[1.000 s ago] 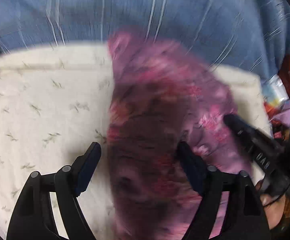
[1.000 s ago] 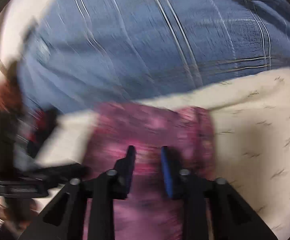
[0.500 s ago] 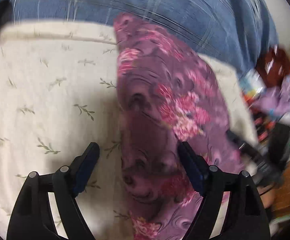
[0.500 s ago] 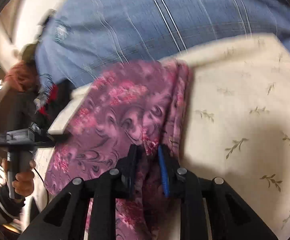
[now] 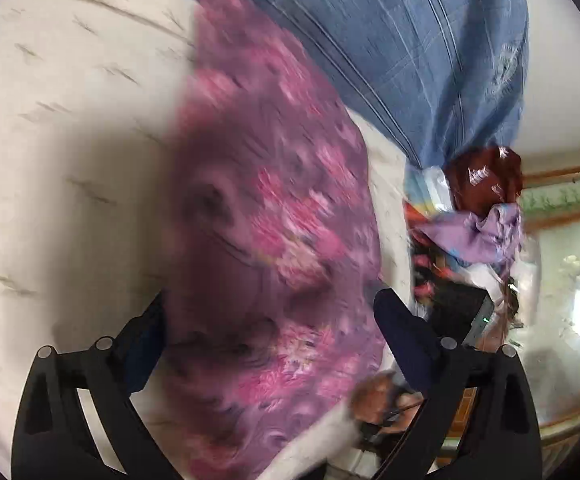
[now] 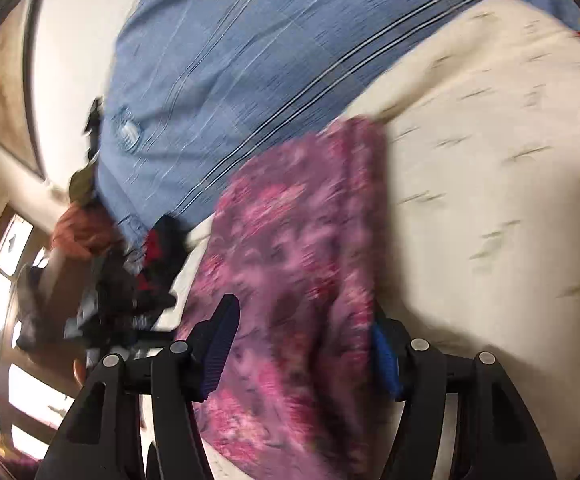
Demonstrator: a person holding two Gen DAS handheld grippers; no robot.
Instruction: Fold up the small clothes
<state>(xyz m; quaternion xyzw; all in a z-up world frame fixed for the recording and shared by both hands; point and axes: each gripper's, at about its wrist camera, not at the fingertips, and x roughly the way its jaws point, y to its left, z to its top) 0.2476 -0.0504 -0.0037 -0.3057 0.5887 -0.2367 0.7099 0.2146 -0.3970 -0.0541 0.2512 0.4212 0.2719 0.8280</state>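
Fingers of the left hand-held gripper (image 5: 267, 332) and the right hand-held gripper (image 6: 304, 344) stand apart, astride the purple floral garment (image 5: 265, 216) lying on the cream sprigged table (image 5: 61, 152), bare cloth beside it, its far edge meeting the blue striped shirt (image 6: 225, 64).

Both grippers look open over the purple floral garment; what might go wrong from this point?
1. The purple floral garment lies near the edge of the cream cloth surface; a nudge might slide it off.
2. Left gripper and right gripper have their jaws spread with nothing clamped, so the fold may loosen.
3. Both views are blurred, so edges are hard to judge.
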